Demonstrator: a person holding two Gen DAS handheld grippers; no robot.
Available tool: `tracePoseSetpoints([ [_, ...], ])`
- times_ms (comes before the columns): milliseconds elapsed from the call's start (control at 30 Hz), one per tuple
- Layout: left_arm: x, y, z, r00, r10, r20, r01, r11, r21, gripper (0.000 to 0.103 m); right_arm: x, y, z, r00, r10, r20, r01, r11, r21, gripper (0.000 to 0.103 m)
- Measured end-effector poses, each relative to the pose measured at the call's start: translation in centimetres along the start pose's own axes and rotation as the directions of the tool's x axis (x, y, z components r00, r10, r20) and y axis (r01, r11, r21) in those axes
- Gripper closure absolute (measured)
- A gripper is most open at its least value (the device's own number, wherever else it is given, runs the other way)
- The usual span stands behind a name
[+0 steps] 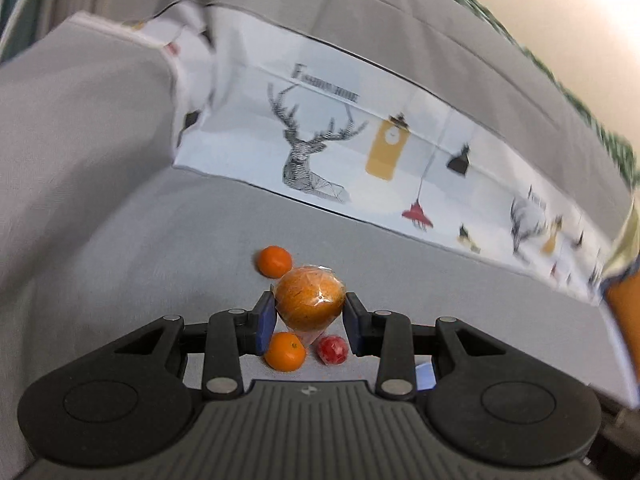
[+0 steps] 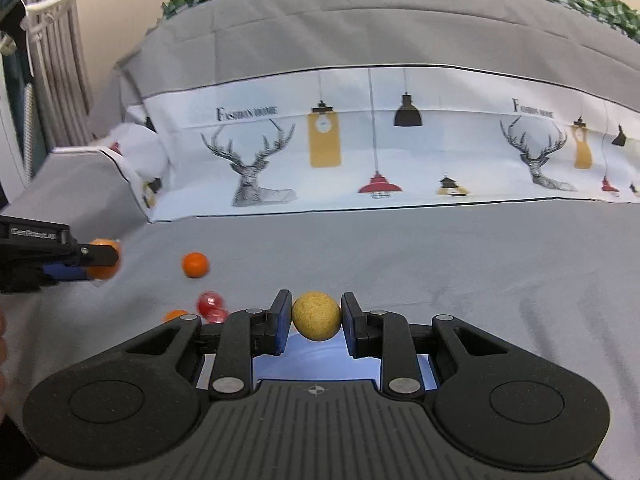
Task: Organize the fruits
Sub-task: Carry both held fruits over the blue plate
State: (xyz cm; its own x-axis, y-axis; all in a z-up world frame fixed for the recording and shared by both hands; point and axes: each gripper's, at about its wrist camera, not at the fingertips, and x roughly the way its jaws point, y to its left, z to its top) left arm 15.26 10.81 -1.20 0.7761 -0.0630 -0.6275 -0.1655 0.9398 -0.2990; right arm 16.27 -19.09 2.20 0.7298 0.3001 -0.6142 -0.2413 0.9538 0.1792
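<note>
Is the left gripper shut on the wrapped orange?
Yes: left gripper pads press both sides of the wrapped orange.

Wrapped orange (image 1: pixel 310 300) sits between the left gripper's (image 1: pixel 310 322) jaws, one tangerine (image 1: pixel 274 261) beyond them, another tangerine (image 1: pixel 285 351) and a berry (image 1: pixel 332 350) below. Over on the right gripper (image 2: pixel 316 322), a ball (image 2: pixel 316 316) sits between its jaws, all above the sheet (image 2: pixel 460 260).
</note>
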Motion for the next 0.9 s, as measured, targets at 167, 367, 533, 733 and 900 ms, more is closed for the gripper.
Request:
tracePoseSetpoints([
  [167, 1.8, -0.8, -0.6, 0.999, 0.029, -0.045, -0.027, 0.998, 0.056, 0.063, 0.6, 0.1, -0.3, 1.0, -0.013, -0.007, 0.013, 1.0, -0.021, 0.075],
  [367, 3.3, 0.3, -0.5, 0.994, 0.05, -0.099, -0.047, 0.999, 0.028, 0.063, 1.0, 0.1, -0.4, 1.0, -0.021, -0.012, 0.021, 0.999, -0.044, 0.075],
  [533, 3.9, 0.9, -0.4, 0.99, 0.056, -0.13, -0.058, 0.998, -0.004, 0.063, 1.2, -0.2, -0.5, 0.999, -0.033, -0.02, 0.032, 0.999, -0.038, 0.075],
  [733, 3.9, 0.6, -0.5, 0.99, 0.059, -0.131, -0.058, 0.998, 0.013, 0.063, 1.3, -0.3, -0.6, 0.999, -0.042, -0.029, 0.041, 0.999, -0.033, 0.075],
  [900, 4.0, 0.7, -0.4, 0.989, 0.063, -0.132, -0.063, 0.998, 0.005, 0.063, 1.5, -0.2, -0.7, 0.998, -0.045, -0.034, 0.044, 0.998, -0.035, 0.075],
])
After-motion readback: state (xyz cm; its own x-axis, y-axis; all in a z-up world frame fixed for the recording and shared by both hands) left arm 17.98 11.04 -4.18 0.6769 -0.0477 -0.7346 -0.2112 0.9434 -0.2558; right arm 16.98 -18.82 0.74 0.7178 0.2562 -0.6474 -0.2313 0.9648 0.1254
